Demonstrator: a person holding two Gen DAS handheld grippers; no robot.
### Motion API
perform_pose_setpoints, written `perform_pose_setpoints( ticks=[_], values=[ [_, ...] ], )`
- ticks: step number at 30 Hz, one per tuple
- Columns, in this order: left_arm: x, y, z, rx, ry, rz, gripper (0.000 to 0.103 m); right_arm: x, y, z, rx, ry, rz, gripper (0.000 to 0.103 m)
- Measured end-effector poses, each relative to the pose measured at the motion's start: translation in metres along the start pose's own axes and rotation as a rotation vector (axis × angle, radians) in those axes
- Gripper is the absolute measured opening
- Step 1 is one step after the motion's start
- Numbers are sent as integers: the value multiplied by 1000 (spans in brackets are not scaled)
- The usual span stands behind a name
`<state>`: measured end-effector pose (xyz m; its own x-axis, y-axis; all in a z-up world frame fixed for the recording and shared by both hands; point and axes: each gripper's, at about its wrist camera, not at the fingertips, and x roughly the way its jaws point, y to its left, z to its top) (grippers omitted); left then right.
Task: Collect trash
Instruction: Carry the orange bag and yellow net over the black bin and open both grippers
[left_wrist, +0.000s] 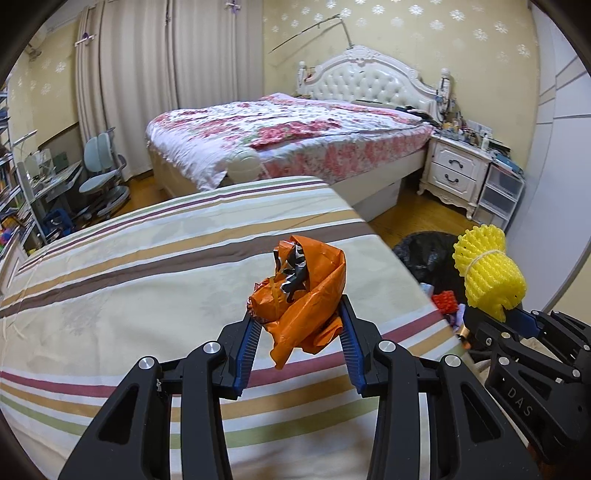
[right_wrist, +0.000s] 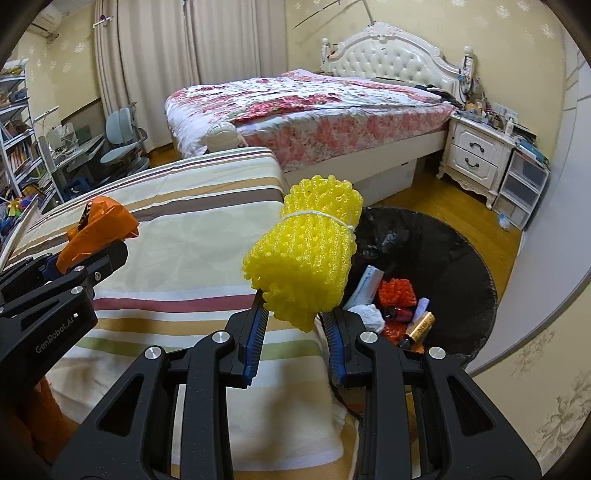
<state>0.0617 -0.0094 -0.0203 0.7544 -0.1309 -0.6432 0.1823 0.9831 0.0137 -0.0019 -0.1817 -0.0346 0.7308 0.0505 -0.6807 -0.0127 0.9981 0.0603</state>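
The left gripper (left_wrist: 299, 317) pinches a crumpled orange bag (left_wrist: 301, 291) above the striped bedcover (left_wrist: 147, 266); the right gripper (right_wrist: 295, 306) clamps a yellow foam net roll (right_wrist: 306, 251) beside the black-lined bin (right_wrist: 454, 266). The roll is gripped only at its end, so it could slip out short of the bin and land on the bedcover's edge.

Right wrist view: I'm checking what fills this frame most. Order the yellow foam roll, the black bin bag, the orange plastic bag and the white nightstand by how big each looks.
1. black bin bag
2. yellow foam roll, though it looms large only by nearness to the camera
3. white nightstand
4. orange plastic bag, close to the nightstand in apparent size, so unsure
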Motion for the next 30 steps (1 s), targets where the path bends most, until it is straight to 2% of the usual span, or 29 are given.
perform_pose_setpoints(
  ticks=[14,20,30],
  values=[
    [23,-81,23,115,-19,-96,41,6,-64,14,83,-23,-107,29],
    [40,-99,36,121,-11,-115,41,14,-87,19,117,-22,-129,29],
    [70,-119,51,122,21,-101,41,35,-111,32,145,-14,-150,29]
  ],
)
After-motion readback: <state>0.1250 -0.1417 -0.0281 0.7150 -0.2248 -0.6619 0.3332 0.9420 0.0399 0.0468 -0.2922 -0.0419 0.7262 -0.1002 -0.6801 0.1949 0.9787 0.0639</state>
